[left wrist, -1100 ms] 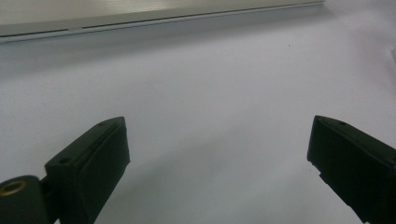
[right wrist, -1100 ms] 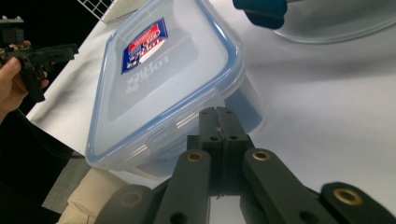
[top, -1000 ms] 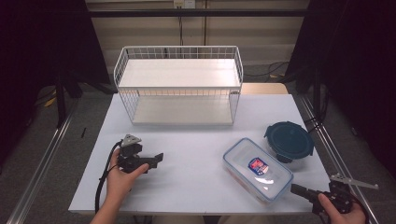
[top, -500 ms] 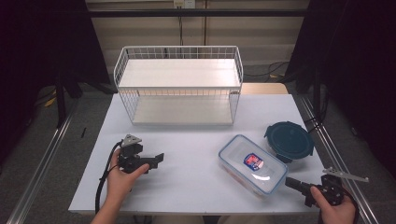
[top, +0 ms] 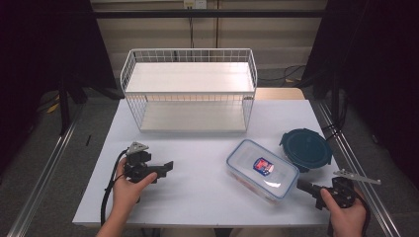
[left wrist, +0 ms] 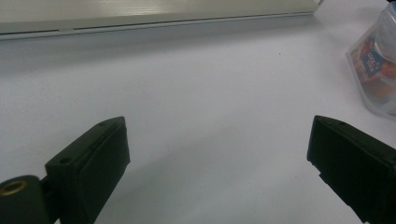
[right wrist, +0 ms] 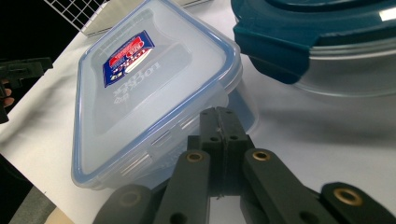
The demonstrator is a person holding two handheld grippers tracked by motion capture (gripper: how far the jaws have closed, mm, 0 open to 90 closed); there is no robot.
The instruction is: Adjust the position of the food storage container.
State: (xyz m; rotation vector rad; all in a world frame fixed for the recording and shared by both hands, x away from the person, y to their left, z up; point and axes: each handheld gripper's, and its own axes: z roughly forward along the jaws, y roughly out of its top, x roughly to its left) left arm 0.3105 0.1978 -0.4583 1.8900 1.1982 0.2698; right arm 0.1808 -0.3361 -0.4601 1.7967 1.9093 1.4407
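A clear rectangular food container (top: 262, 168) with a blue-rimmed lid and a red-and-blue label lies on the white table (top: 197, 148), right of centre. My right gripper (top: 299, 185) is shut with nothing between its jaws. Its closed tip rests against the near side wall of the container (right wrist: 140, 88), as the right gripper view shows (right wrist: 219, 113). My left gripper (top: 167, 168) lies low over the table at the left, open and empty. Its jaws stand wide apart in the left gripper view (left wrist: 217, 154), where the container (left wrist: 376, 65) shows at the right edge.
A round glass container with a dark teal lid (top: 306, 149) sits just behind and right of the rectangular one, close to the table's right edge. A white wire two-shelf rack (top: 190, 89) stands across the back of the table. A cable trails from the left gripper.
My right gripper has moved left and away from the table's front edge. The rectangular container has slid left and back with it. The left hand has stayed still.
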